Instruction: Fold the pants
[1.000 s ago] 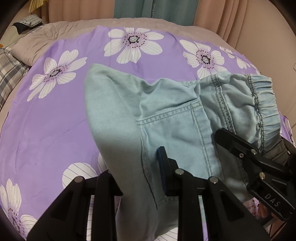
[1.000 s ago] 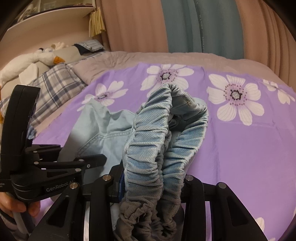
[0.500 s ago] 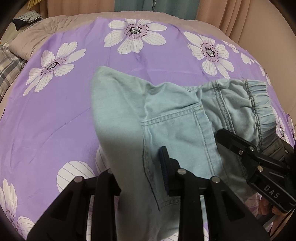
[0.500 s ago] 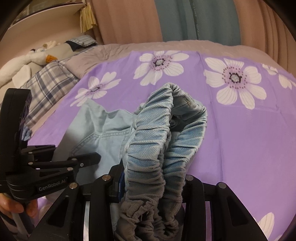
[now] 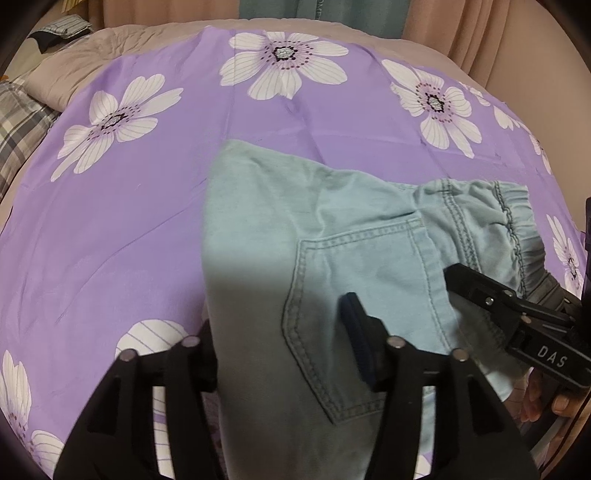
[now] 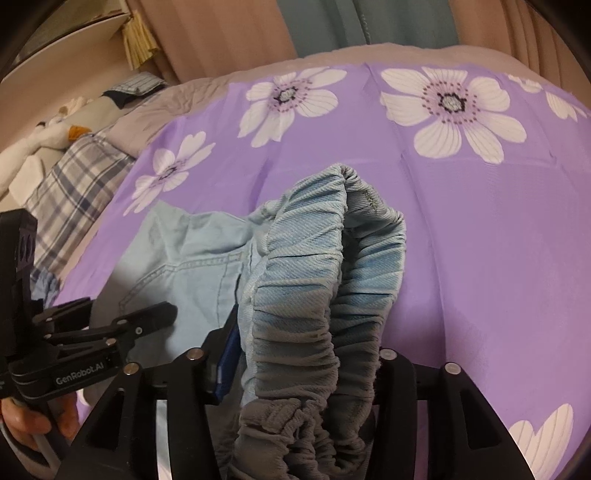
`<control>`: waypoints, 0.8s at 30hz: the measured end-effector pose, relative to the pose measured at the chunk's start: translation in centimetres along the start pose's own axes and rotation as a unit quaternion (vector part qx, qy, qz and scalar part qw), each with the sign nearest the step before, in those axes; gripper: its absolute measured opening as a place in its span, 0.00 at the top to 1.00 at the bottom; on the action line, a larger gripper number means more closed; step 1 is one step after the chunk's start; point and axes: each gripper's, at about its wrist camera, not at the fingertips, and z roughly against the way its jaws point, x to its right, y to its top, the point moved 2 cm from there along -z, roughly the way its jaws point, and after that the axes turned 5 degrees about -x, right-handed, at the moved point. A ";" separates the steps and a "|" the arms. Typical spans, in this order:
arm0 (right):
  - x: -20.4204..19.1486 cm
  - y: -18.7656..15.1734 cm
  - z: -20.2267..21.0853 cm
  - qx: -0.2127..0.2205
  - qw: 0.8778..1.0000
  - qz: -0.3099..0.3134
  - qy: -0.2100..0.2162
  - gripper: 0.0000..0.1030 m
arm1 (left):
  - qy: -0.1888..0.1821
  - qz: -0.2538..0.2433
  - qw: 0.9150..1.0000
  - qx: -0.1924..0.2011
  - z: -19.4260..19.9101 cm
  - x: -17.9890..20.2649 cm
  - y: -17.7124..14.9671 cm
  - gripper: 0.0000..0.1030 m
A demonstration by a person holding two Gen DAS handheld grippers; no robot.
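Note:
Light blue denim pants (image 5: 332, 240) hang over a purple flowered bedspread (image 5: 129, 221), back pocket facing the left wrist view. My left gripper (image 5: 280, 343) is shut on the pants fabric near the pocket. My right gripper (image 6: 299, 362) is shut on the bunched elastic waistband (image 6: 325, 280). The right gripper also shows at the right of the left wrist view (image 5: 517, 317), and the left gripper at the left of the right wrist view (image 6: 110, 332). The lower legs are hidden below the frame.
The bed carries a plaid pillow (image 6: 70, 184) and a white plush toy (image 6: 33, 147) at the left. Pink and teal curtains (image 6: 332, 26) hang behind the bed. A grey blanket (image 5: 92, 55) lies at the far edge.
Both grippers have moved forward and down over the bed with the pants. The far edge of the pants now lies nearer the bedspread's middle.

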 end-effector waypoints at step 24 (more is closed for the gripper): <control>1.1 -2.7 1.5 -0.036 0.999 -0.012 -0.012 0.31 | -0.003 0.019 1.000 -0.012 1.1 -1.1 -3.4 0.23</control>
